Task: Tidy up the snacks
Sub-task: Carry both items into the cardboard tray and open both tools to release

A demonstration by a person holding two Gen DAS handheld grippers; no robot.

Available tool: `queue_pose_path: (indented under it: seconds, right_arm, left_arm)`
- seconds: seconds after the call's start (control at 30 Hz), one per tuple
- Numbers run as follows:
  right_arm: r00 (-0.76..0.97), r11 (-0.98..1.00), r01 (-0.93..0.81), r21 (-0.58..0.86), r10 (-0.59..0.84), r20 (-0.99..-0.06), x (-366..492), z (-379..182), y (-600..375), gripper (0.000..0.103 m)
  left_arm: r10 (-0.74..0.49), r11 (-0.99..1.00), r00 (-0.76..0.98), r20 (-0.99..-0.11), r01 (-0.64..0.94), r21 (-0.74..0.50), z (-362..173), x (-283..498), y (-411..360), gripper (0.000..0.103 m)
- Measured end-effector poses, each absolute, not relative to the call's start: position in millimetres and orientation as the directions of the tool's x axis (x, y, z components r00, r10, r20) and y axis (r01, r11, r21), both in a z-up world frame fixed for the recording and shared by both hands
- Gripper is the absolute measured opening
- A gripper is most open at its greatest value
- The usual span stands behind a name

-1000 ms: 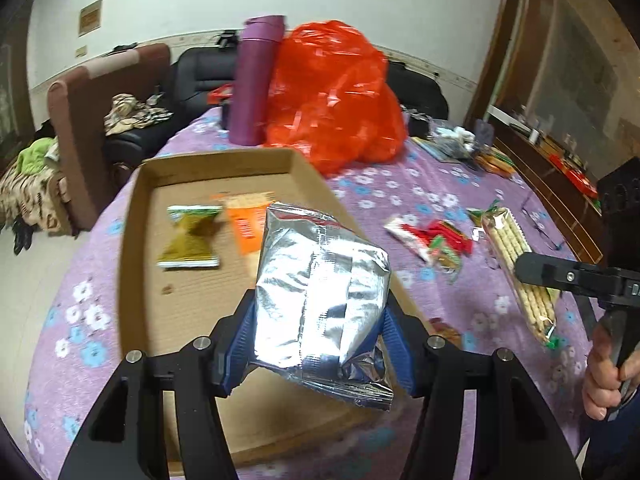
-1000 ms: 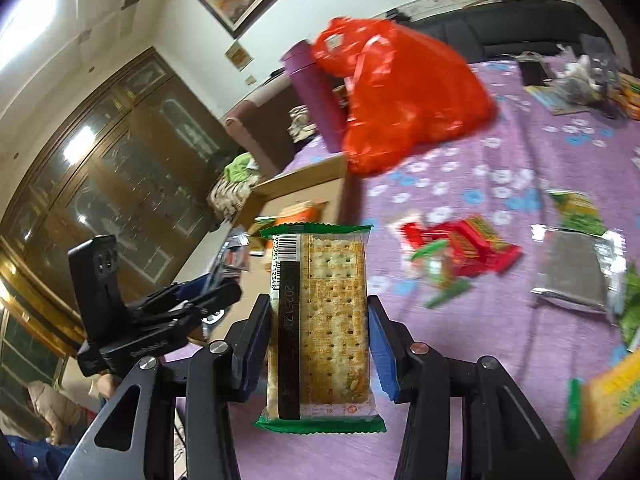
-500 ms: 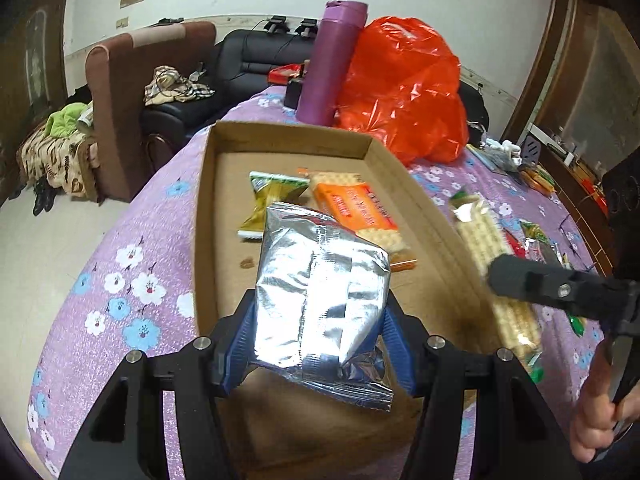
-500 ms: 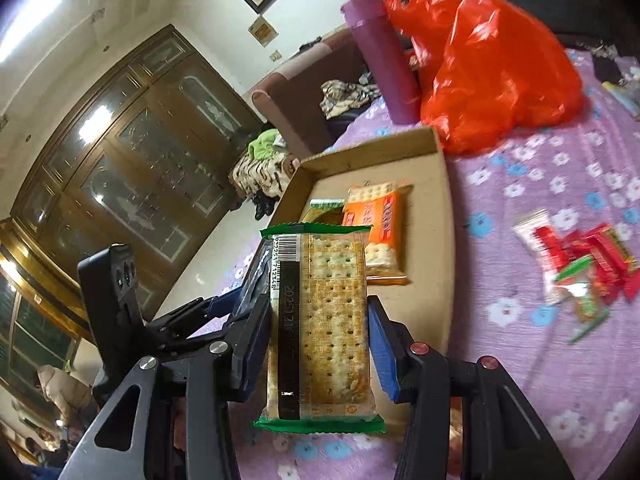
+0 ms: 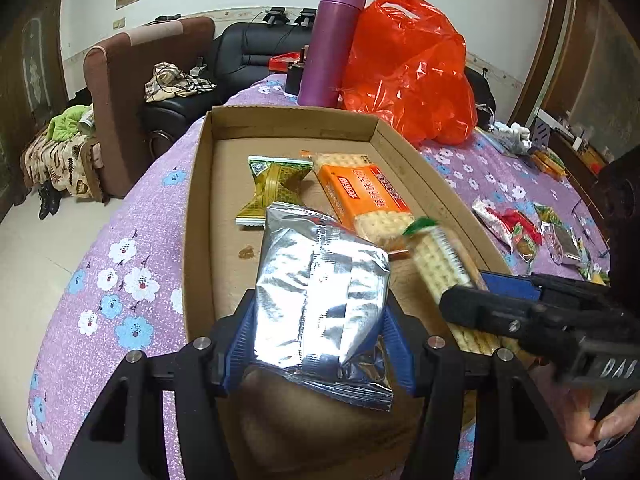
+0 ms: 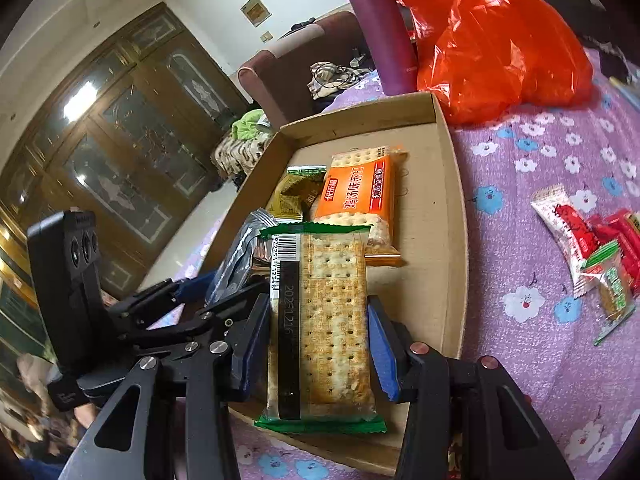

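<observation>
Snacks: two packets are held above the cardboard tray [image 5: 198, 208], two more already lie inside it, and the rest sit loose on the purple flowered worktop [image 5: 132, 216] at the tray's 3 o'clock side.
Silver foil packet [image 5: 320, 288]: clamped between the blue pads of the left gripper [image 5: 318, 340], over the near end of the tray; no print readable on this face.
Left gripper fingers: closed on the foil packet, squeezing its sides in.
Green sachet [image 5: 276, 190]: lies in the tray at about 11 o'clock from the foil packet; its lettering is too small to read.
Orange cracker pack [image 6: 358, 196]: lies beside the sachet, touching it; white Chinese characters run along its orange band, with a small logo at one end.
Green-edged cracker pack [image 6: 320, 320]: gripped by the right gripper [image 6: 320, 344], above the tray's near end; a barcode and the date stamp 20251216 show on its dark strip.
Right gripper fingers: closed on the cracker pack's long sides.
Step in hand: both packets are being carried in for placing, I judge.
Next move: lower each into bare cardboard near the 6 o'clock end, keeping the two grippers from knocking together, then let the fingers spread.
Red wrappers [image 6: 580, 240]: left on the worktop at 3 o'clock, print unreadable.
</observation>
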State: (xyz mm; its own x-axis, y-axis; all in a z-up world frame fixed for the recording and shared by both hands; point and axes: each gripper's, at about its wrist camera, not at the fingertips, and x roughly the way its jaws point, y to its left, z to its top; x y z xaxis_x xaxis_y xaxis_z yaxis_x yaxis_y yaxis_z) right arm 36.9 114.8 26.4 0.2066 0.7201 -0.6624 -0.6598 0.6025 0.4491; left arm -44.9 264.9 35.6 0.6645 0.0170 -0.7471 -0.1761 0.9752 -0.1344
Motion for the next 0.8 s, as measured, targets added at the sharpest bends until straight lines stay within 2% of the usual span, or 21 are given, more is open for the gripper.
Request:
queue_pose_path:
  seconds: [0.17, 0.27, 0.47, 0.8]
  right_arm:
    - [0.292, 0.639, -0.712, 0.291, 0.646, -0.705, 22.4, 25.3, 128.1, 0.051]
    - [0.312, 0.641, -0.725, 0.253, 0.632, -0.709, 20.4, 25.5, 131.3, 0.051]
    - [0.324, 0.641, -0.736, 0.217, 0.616, -0.718, 18.0, 23.5, 133.1, 0.051]
    - [0.318, 0.636, -0.735, 0.235, 0.630, -0.709, 14.1, 27.9, 128.2, 0.053]
  left_arm:
    - [0.028, 0.978, 0.659, -0.751, -0.175, -0.117, 34.3, -44.1, 262.2, 0.058]
    - [0.038, 0.980, 0.654, -0.755, -0.173, -0.100, 33.2, -44.0, 260.3, 0.058]
    - [0.064, 0.983, 0.640, -0.766, -0.173, -0.062, 30.5, -40.8, 255.4, 0.058]
    - [0.044, 0.983, 0.649, -0.760, -0.165, -0.085, 31.1, -42.3, 256.1, 0.063]
